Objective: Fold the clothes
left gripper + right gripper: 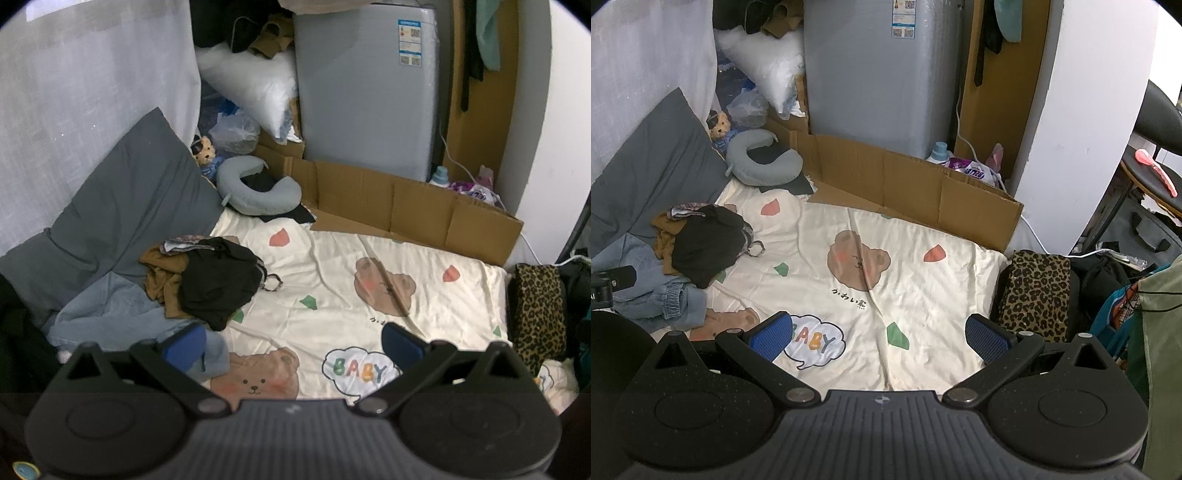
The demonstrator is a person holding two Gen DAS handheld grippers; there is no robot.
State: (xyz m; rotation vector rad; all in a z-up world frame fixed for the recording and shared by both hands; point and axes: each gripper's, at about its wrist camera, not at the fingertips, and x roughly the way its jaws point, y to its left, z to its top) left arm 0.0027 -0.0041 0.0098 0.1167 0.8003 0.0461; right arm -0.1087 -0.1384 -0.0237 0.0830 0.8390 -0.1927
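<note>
Left gripper [293,349] and right gripper [879,338], blue-padded, black-framed, both spread wide and empty, low in frame above cream bear-print quilt [332,288]. Heap of crumpled clothes at centre left: black garment [218,284] over mustard-brown garment [162,273], beside light-blue denim piece [110,314]. Leopard-print fabric [1038,291] at right edge.

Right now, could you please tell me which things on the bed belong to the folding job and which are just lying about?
For folding:
black garment
brown garment
light blue jeans
left gripper and right gripper, jaws open and empty

Lying about:
grey neck pillow
teddy bear
cardboard
leopard-print bag
detergent bottle
</note>
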